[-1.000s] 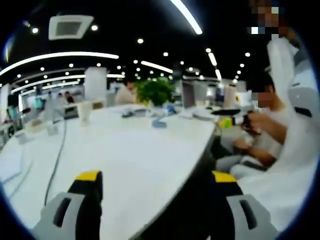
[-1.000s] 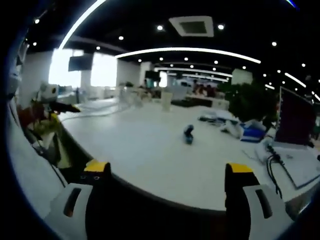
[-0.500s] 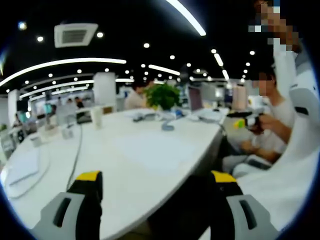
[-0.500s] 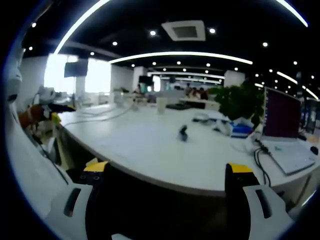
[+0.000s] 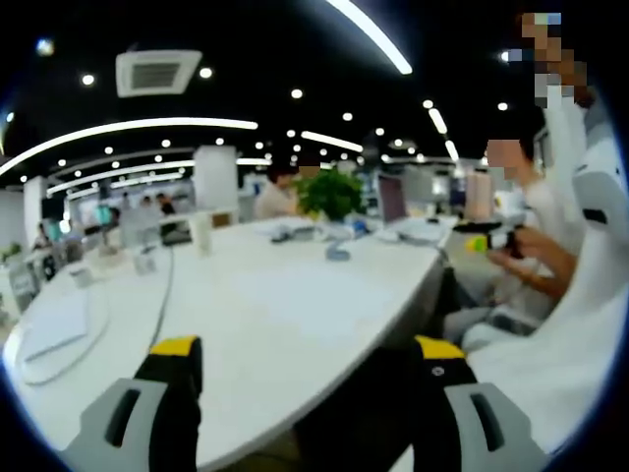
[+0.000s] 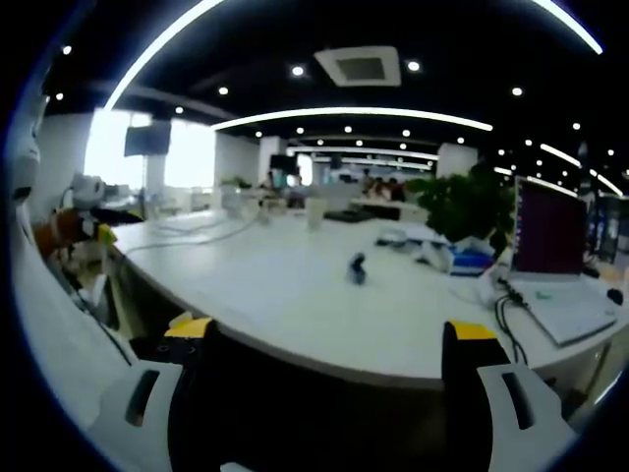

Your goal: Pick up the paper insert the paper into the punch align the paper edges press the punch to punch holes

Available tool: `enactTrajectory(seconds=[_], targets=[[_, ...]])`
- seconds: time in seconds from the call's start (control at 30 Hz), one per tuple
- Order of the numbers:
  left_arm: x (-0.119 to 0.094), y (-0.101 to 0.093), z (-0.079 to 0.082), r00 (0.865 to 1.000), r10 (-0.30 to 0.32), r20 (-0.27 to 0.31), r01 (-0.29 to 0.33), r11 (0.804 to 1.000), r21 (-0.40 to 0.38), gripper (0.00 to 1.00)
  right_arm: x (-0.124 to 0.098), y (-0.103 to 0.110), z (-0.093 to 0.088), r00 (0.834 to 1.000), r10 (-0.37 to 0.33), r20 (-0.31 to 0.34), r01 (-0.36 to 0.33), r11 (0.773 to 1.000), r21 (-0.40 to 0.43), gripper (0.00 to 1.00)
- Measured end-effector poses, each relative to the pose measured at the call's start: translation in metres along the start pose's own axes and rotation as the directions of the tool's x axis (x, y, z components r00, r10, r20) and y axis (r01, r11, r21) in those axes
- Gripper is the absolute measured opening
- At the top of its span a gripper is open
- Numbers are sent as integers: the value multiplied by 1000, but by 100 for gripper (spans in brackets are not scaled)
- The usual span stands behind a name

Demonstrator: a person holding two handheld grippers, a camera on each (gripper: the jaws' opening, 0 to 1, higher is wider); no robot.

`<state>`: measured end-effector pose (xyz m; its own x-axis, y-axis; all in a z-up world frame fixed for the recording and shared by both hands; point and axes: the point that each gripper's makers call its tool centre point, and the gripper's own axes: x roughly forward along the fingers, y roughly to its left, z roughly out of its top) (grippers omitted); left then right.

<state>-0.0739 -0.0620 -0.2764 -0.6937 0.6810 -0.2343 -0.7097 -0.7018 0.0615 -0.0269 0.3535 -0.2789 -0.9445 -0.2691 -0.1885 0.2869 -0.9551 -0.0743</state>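
Observation:
My left gripper [image 5: 307,350] stands open over the near edge of a long white table [image 5: 256,324], with nothing between its yellow-tipped jaws. A small blue and dark punch [image 5: 337,253] sits far off on the tabletop, well beyond the jaws. A white sheet [image 5: 54,329] lies at the table's left end; I cannot tell if it is the paper. My right gripper [image 6: 331,332] is open too, held in front of the table's edge [image 6: 324,359]. In that view the punch [image 6: 357,267] stands mid-table, far ahead.
A potted plant [image 5: 329,194], a cup [image 5: 202,234] and a cable [image 5: 157,295] are on the table. An open laptop [image 6: 550,285] with cables sits at the right. A seated person [image 5: 531,246] holds another gripper beside the table. More desks lie behind.
Both views have shifted as the hands moved: the table edge now sits a little further from the jaws. Both grippers stay open and hold nothing. The punch has not moved.

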Motion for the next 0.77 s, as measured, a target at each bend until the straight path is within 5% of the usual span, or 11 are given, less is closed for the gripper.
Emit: enactTrajectory(seconds=[0.77], targets=[[3,-4,1,1000,-4,-13,5,1000,27,85,-2,2,-6,1000,2,-11,-2,1000,2,94]])
